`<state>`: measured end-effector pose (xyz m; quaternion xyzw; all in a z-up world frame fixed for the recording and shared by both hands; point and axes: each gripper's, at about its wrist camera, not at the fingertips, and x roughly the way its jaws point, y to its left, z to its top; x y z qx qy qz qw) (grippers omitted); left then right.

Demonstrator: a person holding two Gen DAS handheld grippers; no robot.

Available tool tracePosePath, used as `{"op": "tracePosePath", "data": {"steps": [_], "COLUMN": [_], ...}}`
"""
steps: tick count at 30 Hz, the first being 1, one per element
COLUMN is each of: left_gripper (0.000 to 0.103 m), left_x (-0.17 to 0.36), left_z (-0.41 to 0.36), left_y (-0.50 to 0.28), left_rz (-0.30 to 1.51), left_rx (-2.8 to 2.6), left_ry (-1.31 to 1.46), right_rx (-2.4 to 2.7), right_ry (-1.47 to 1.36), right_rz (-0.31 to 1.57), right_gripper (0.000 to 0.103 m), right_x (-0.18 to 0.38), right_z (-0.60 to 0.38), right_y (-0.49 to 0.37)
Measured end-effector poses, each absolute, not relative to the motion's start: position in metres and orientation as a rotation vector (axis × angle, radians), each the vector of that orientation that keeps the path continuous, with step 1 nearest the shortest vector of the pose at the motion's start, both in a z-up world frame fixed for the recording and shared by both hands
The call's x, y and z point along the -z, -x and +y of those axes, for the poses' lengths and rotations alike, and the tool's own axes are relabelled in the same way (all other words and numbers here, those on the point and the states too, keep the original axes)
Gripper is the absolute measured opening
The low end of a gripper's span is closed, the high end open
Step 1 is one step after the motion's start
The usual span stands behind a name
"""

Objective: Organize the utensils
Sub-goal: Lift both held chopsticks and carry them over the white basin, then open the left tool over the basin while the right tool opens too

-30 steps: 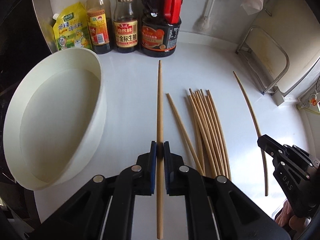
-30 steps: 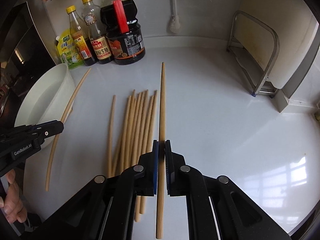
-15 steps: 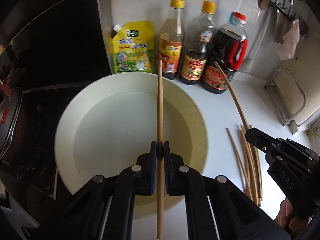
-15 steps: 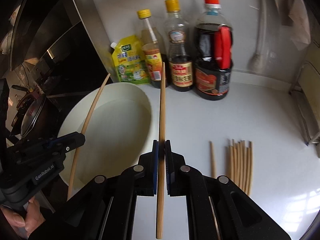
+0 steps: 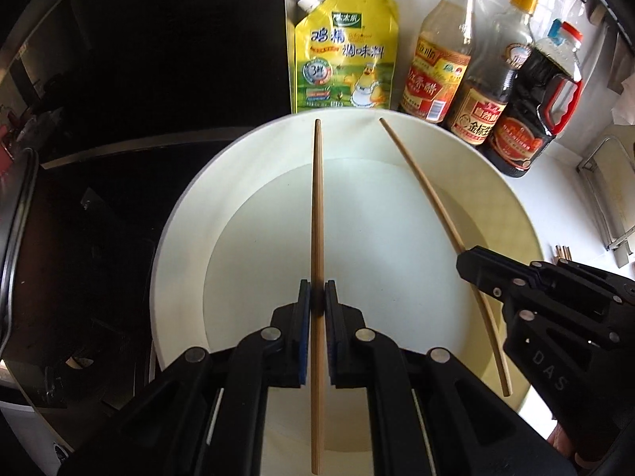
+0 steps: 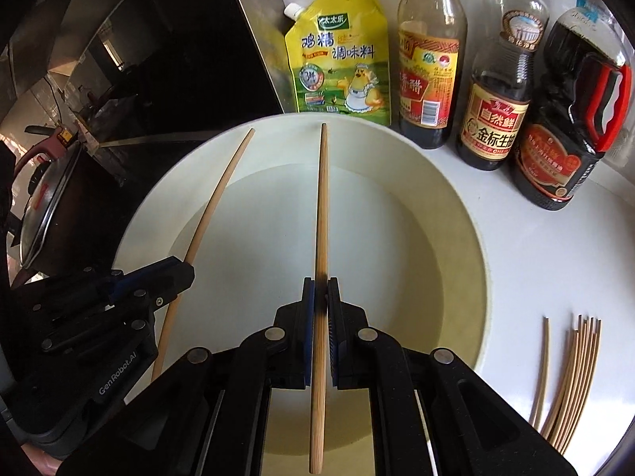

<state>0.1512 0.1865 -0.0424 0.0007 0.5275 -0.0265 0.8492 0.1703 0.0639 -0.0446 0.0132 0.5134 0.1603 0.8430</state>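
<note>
**2 chopsticks held over the basin**

Left wrist view: my left gripper point(image 5: 316, 293) has its jaws closed on 1 chopstick point(image 5: 317, 214), pinched partway along its length, with a long stretch running ahead over the white basin point(image 5: 178, 238) and a shorter tail hanging back toward me. To the right, the right gripper point(image 5: 472, 265) holds a second stick point(image 5: 428, 198) over the same basin. Behind the rim stand a yellow pouch point(image 5: 345, 51) and 3 bottles point(image 5: 440, 59).

Right wrist view: here the right gripper point(image 6: 320, 293) is clamped on its own stick, tip reaching near the far rim of the basin point(image 6: 476, 246). The left gripper point(image 6: 174, 273) shows at the left with its stick angled across the rim. A loose bundle point(image 6: 575, 373) waits on the bench point(image 6: 555, 246), well apart from the basin.

I judge these sticks light, stiff and smooth, so a narrow pinch lets them pivot or slip. Gripping near the middle keeps them balanced. Released from here, I expect each to drop and perhaps bounce, so lowering them first seems wise.
</note>
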Motion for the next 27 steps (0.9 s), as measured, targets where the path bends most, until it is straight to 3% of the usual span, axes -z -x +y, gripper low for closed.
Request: {"op": "tracePosePath", "data": {"steps": [9,14,27], "left_gripper": [0.008,0.031,0.047], "left_x": [0.065,0.062,0.038], "left_z": [0.194,0.197,0.200], "left_y": [-0.167,-0.169,-0.152], "left_rz": [1.165,1.149,1.095], "left_rx": [0.068,0.055,0.039], "left_ry": [0.022,0.029,0.028], "right_rx": [-0.304,-0.288,-0.281], "right_ry": [-0.032,-0.031,-0.052], "right_rz": [1.162,1.141,1.092], "right_gripper": [0.007,0.020,0.021], "right_x": [0.071,0.066,0.042], "right_z": [0.063,0.059,0.042], "right_y": [-0.180,-0.176,-0.152]}}
